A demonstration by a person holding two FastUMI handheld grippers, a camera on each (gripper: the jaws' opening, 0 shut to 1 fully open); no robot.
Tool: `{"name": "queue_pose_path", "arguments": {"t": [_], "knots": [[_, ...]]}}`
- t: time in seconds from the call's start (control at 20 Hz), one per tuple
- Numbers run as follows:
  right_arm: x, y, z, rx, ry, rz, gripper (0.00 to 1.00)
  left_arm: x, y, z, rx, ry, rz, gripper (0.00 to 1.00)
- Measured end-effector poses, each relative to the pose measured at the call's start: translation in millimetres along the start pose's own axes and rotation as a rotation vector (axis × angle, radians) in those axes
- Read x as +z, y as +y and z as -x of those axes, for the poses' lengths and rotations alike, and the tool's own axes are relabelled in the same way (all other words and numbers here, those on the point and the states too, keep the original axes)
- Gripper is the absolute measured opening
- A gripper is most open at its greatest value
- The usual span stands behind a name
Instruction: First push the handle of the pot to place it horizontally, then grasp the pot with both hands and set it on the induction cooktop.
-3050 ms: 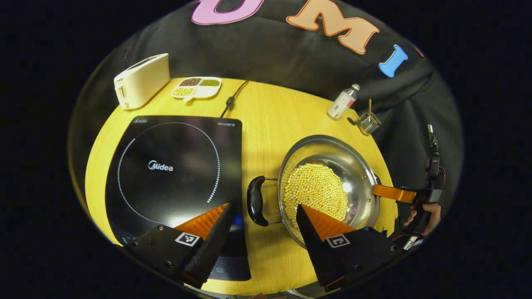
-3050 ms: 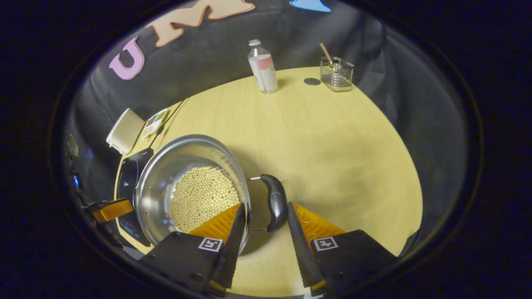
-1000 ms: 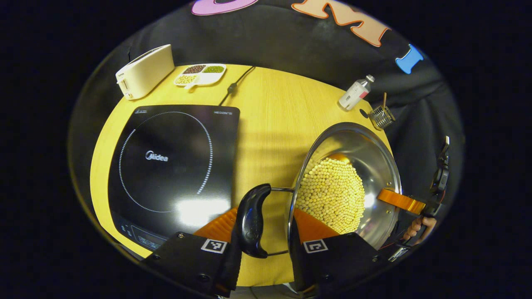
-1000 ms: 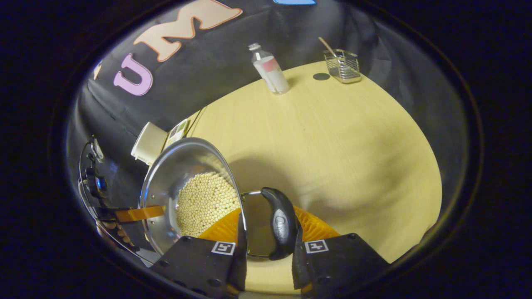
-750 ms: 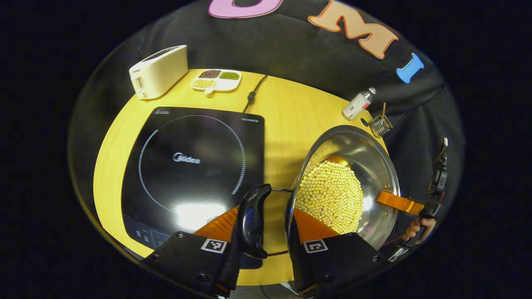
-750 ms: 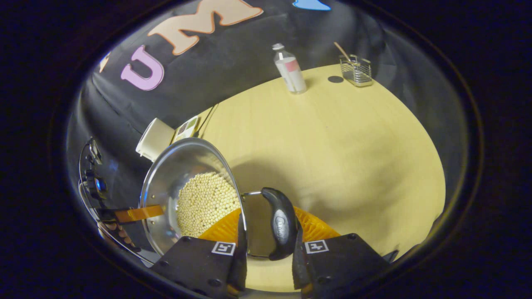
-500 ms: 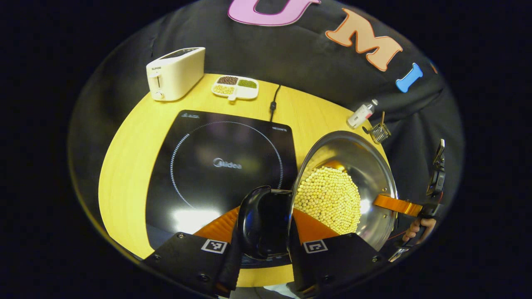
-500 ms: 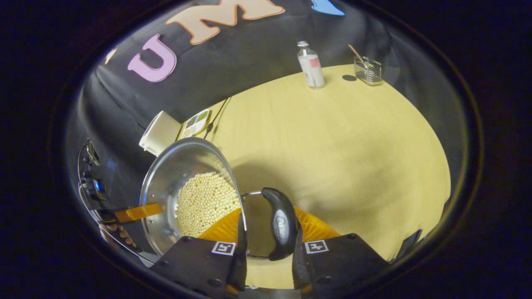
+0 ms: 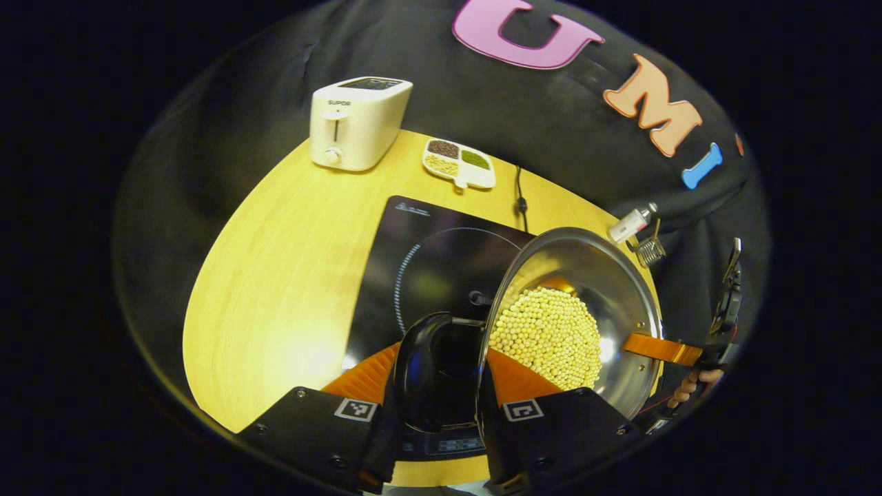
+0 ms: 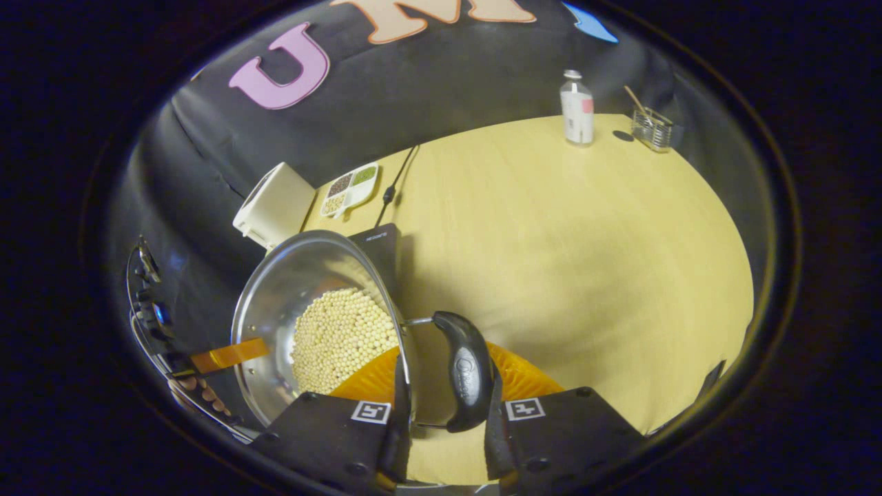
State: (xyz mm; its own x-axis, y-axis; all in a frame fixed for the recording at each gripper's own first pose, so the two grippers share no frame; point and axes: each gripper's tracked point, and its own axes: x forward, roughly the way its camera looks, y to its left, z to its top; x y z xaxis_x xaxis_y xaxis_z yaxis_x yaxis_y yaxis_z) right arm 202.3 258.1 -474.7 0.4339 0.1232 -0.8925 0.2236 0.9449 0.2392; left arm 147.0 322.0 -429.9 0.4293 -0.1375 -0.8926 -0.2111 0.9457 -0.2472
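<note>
Round wooden table (image 9: 275, 275) against black cloth wall. Induction cooktop (image 9: 427, 269) flat on it, toaster (image 9: 355, 120) and divided dish (image 9: 458, 162) beyond.

Pot (image 9: 606, 289) of pale beans carried level between both grippers, apparently clear of the table, handles out sideways. Left gripper (image 9: 434, 406) closed on left handle (image 9: 417, 372); right gripper (image 10: 441, 413) closed on right handle (image 10: 465, 368).

Key relation, left gripper view: pot overlaps cooktop's right edge; ring centre lies left of pot. Left hand nearer cooktop, so leading. Judged mid-transfer: more leftward travel, then lowering. Risk: tilt spilling beans.
</note>
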Motion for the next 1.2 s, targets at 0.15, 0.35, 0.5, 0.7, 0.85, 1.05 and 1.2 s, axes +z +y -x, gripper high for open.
{"name": "queue_pose_path", "arguments": {"t": [0.15, 0.35, 0.5, 0.7, 0.85, 1.05, 1.2], "knots": [[1, 18, -17, 0.004, 0.013, -0.003, 0.38, 12, 21, -8, 0.01, -0.006, -0.016, 0.52], [-1, 30, -33, 0.0, 0.03, -0.03, 0.39, 28, 35, -18, 0.015, -0.016, -0.054, 0.5], [3, 38, -39, 0.005, 0.033, -0.033, 0.46, 39, 42, -22, 0.016, -0.016, -0.061, 0.52], [12, 52, -50, 0.013, 0.027, -0.047, 0.45, 54, 56, -29, 0.047, -0.041, -0.103, 0.54], [19, 63, -61, 0.024, 0.033, -0.044, 0.46, 62, 63, -32, 0.079, -0.047, -0.139, 0.58], [17, 61, -58, 0.043, 0.035, -0.02, 0.48, 47, 67, -27, 0.14, -0.033, -0.167, 0.7], [34, 58, -39, 0.061, -0.05, -0.022, 0.61, 54, 60, -7, 0.143, -0.138, -0.192, 0.81]]}}
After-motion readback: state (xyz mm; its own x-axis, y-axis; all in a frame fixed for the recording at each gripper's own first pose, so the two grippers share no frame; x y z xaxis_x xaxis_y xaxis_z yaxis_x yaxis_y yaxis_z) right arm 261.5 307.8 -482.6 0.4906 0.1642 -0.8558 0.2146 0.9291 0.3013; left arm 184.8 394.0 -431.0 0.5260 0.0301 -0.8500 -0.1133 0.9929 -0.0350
